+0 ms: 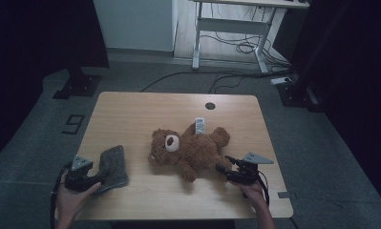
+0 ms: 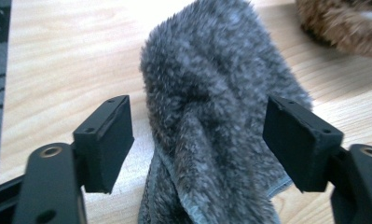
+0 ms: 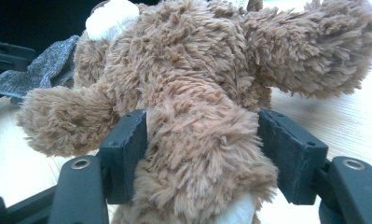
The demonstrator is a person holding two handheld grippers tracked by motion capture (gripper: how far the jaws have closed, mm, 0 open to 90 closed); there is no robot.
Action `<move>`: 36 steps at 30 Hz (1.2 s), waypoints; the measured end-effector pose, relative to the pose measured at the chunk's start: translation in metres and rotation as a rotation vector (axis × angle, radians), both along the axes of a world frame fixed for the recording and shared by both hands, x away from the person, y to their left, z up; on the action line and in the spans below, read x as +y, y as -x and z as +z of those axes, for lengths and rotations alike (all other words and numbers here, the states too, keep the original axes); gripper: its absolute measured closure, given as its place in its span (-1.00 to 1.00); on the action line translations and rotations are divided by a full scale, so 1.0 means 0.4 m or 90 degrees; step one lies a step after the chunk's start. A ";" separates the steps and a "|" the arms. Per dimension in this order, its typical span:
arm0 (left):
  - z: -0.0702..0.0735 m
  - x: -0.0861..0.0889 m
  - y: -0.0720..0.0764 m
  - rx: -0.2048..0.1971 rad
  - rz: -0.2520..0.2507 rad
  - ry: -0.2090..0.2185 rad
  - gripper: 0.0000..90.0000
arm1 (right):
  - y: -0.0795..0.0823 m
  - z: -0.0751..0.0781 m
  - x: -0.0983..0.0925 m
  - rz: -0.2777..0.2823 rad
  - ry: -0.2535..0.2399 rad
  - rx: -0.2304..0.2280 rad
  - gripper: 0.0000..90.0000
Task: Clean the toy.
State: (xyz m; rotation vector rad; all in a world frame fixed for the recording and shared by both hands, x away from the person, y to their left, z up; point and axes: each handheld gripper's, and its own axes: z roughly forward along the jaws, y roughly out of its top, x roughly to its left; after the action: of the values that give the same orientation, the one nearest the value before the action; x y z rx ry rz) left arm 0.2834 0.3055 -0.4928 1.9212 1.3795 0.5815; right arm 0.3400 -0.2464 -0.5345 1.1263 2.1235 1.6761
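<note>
1. Left gripper (image 2: 200, 140): jaws spread wide, clear on both sides of the grey fleece cloth (image 2: 211, 107) lying between them at the table's near left corner.
2. Right gripper (image 3: 202, 158): pads pressed against a leg of the brown teddy bear (image 1: 190, 148), which lies at mid-table.
3. Surface: pale wooden table (image 1: 131, 114) with a cable hole (image 1: 210, 106); grey carpet marked "9" (image 1: 75, 123).
4. High view adds a white desk frame (image 1: 236, 28) and the bear's white tag (image 1: 199, 125), print unreadable.
</note>
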 end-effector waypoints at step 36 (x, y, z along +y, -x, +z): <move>0.039 -0.313 -0.026 -0.044 -0.193 0.041 -0.55 | 0.043 0.024 -0.012 -0.031 0.014 -0.011 -0.48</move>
State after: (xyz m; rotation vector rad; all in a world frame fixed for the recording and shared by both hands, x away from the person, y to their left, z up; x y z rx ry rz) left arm 0.2940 0.1803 -0.4772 1.9884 1.0254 0.4458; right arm 0.3230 -0.2511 -0.5250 1.1441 2.0825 1.6312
